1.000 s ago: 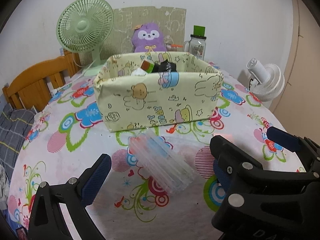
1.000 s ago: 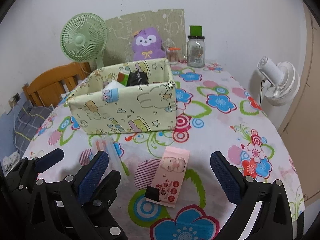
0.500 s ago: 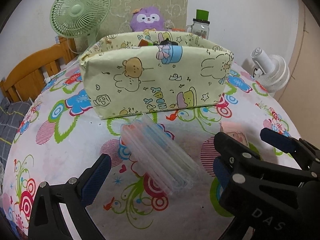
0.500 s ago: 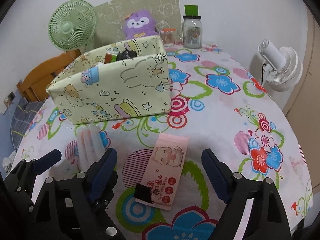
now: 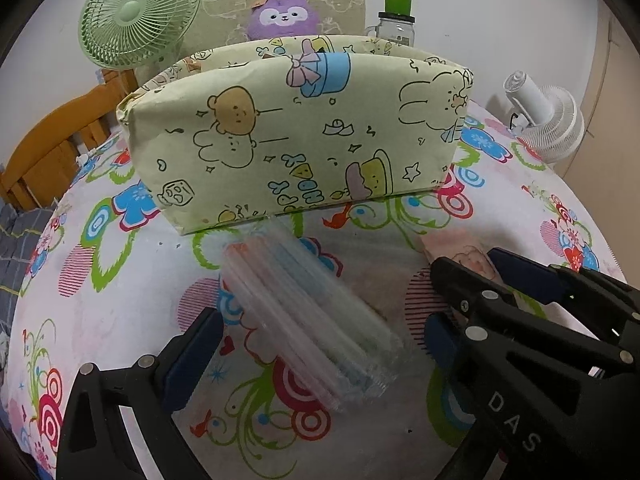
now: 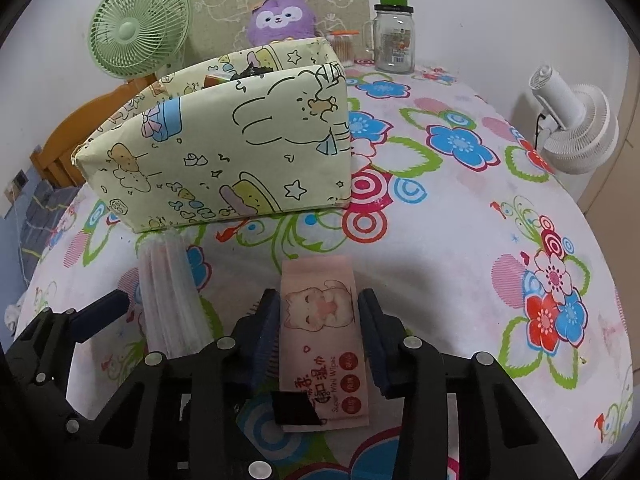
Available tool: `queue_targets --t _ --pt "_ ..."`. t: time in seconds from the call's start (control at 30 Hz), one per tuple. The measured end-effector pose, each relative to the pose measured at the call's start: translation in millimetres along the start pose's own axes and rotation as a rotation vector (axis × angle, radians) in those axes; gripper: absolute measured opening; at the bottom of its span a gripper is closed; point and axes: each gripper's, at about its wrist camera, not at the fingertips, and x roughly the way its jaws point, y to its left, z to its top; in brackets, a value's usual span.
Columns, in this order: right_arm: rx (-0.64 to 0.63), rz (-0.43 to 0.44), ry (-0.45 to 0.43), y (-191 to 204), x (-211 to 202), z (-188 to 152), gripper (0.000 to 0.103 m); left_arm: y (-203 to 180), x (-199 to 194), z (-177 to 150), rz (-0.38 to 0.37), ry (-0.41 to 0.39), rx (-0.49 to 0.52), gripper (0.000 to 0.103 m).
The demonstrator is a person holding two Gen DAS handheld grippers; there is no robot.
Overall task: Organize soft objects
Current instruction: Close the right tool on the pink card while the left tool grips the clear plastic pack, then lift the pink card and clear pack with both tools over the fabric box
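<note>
A clear plastic packet of straws [image 5: 308, 316] lies on the floral tablecloth in front of the pale green cartoon-print fabric bin [image 5: 296, 132]. My left gripper [image 5: 316, 344] is open, its fingers on either side of the packet's near end. A pink wet-wipes pack [image 6: 322, 328] lies to the right of the straws [image 6: 170, 296]. My right gripper [image 6: 320, 320] has closed in on the wipes pack, its pads at the pack's two long edges. The bin [image 6: 224, 148] holds several small items.
A green desk fan [image 5: 138, 16], a purple plush toy [image 5: 282, 16] and a glass jar with a green lid [image 6: 394, 36] stand behind the bin. A white fan [image 6: 572, 120] is at the table's right edge. A wooden chair [image 5: 52, 148] stands left.
Both grippers moved forward and down toward the table. The right gripper's jaws narrowed from wide open onto the wipes pack. The left gripper came around the straw packet.
</note>
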Motion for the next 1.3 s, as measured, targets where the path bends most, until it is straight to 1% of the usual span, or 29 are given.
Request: queue_targets --t 0.23,0.4,0.47,0.5,0.57,0.6,0.67,0.77,0.8,0.87,0.97,1.03,1.3 --pt "-0.011 0.001 -0.007 3 5 12 0.042 9 5 8 0.004 -0.005 -0.047 0.1" --pt "-0.02 0.008 -0.011 6 8 21 0.042 16 8 12 -0.001 -0.009 -0.083 0.092" --pt "-0.021 0.011 -0.01 7 10 22 0.042 18 7 13 0.001 -0.016 -0.089 0.083" --pt "-0.021 0.012 -0.011 7 11 23 0.042 18 7 13 0.006 -0.019 -0.088 0.081" --pt "-0.024 0.011 -0.01 8 11 23 0.042 18 5 12 0.004 -0.028 -0.08 0.07" --pt "-0.025 0.014 -0.01 9 11 23 0.043 18 5 12 -0.001 -0.031 -0.077 0.067" --pt "-0.027 0.017 -0.013 10 10 23 0.043 17 2 11 -0.015 -0.039 -0.072 0.047" --pt "-0.031 0.019 -0.018 13 8 21 0.043 17 0 10 -0.03 -0.039 -0.068 0.036" --pt "-0.032 0.019 -0.019 13 7 21 0.043 17 -1 9 -0.036 -0.038 -0.067 0.033" --pt "-0.031 0.024 -0.021 15 4 19 0.043 16 -4 8 -0.043 -0.039 -0.067 0.024" --pt "-0.03 0.026 -0.023 15 1 16 0.043 14 -8 5 -0.046 -0.045 -0.061 0.016" --pt "-0.028 0.029 -0.026 16 -2 14 0.043 14 -11 3 -0.051 -0.046 -0.058 0.013" --pt "-0.035 0.039 -0.06 22 -20 9 0.043 15 -29 0 -0.046 -0.087 -0.051 0.012"
